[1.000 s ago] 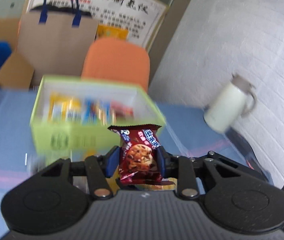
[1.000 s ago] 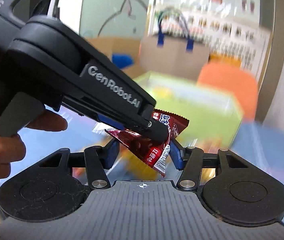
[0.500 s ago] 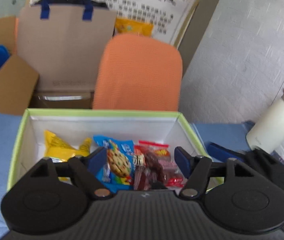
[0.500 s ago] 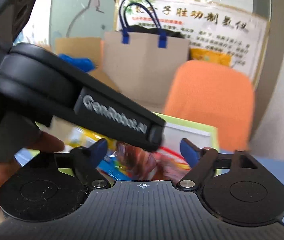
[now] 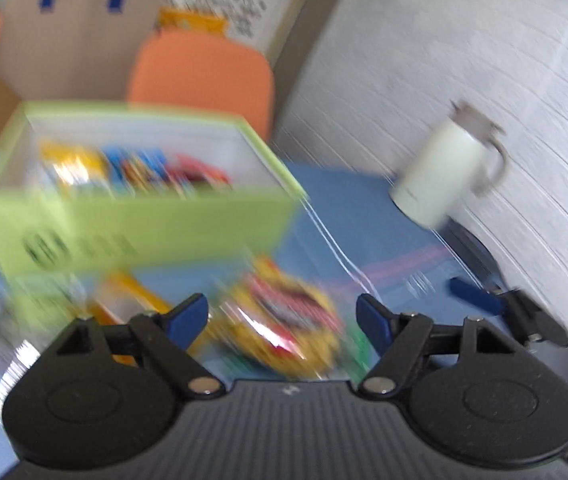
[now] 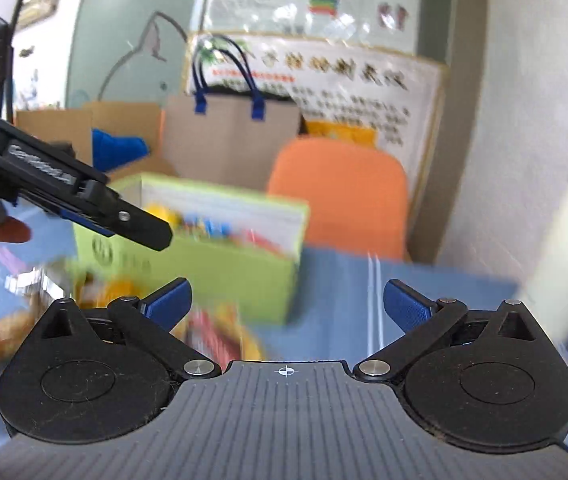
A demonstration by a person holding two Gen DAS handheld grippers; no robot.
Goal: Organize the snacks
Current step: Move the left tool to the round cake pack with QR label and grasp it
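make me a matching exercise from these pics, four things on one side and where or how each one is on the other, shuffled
Things:
1. green box
2. yellow snack packet
3. white jug
4. left tongs

Place or state:
A. on the blue table near the white wall
B. open, nothing held
C. lying on the table in front of the box
D. holds several snack packets

Pairs: 1-D, 2-C, 3-A, 4-B
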